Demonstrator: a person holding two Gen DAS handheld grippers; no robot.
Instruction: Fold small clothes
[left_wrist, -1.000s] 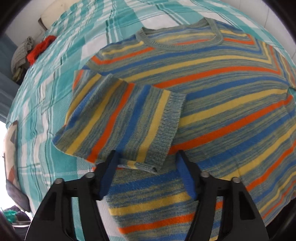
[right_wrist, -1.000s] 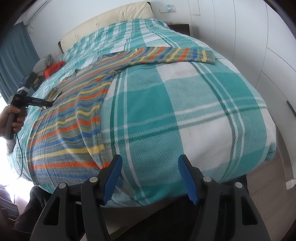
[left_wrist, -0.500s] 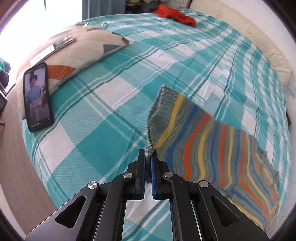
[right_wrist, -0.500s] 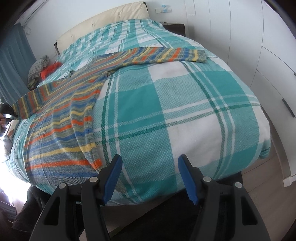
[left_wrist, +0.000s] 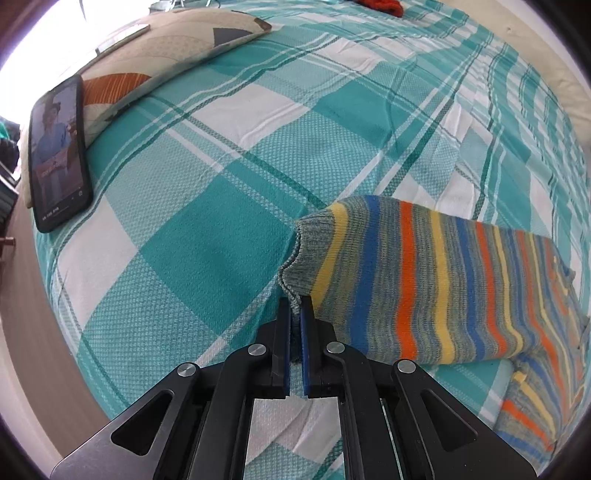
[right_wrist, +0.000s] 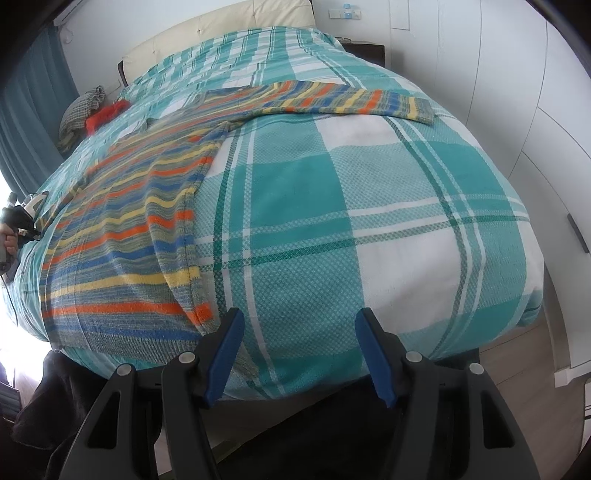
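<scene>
From my left wrist camera I see my left tongs pinched tight on the grey cuff of the striped sweater. The cuff corner sits right between the two blue pads. The sleeve runs off to the right, lying on the bed with its green and white checked cover. Farther left, a phone with its screen lit leans on a pillow that has orange and grey shapes on it. Something red lies at the far end of the bed. From my right wrist camera I see my right tongs standing wide with nothing between the pads, hanging over the near edge of the bed. The striped sweater is spread flat on the left half of the bed, and one sleeve reaches out across the cover to the right. At the far left edge a hand holds the other tool, close by the side of the sweater. White cupboard doors stand to the right of the bed.
</scene>
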